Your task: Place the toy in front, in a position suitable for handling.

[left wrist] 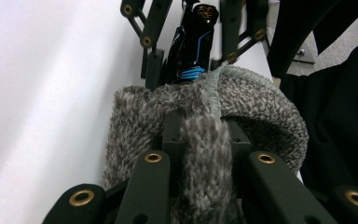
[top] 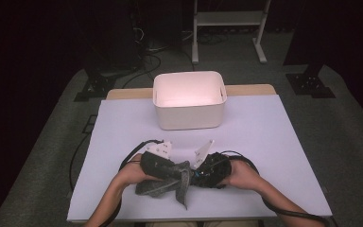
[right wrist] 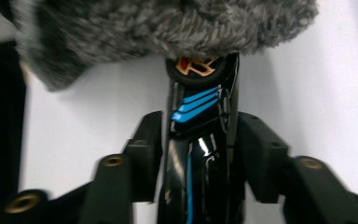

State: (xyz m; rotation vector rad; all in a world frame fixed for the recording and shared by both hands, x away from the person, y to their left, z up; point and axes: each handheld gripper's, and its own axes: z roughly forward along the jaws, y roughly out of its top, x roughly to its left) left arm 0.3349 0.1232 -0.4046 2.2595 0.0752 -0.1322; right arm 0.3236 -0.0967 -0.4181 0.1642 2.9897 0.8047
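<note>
Grey fuzzy sock (top: 163, 185) is pinched tight by the left gripper (left wrist: 200, 140), right gripper (right wrist: 200, 140) clamps a black toy car (right wrist: 198, 154) just beside it.

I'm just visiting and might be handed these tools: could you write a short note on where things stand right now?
Left gripper: fingers shut on a fold of the grey fuzzy sock.
Right gripper: fingers shut on the black toy car with blue stripes, its nose at the sock.
Both are near the front of the white table; the white bin stands behind them.
Done: both things gripped.
Left: probably sliding the car into the sock; it is not yet inside.
</note>
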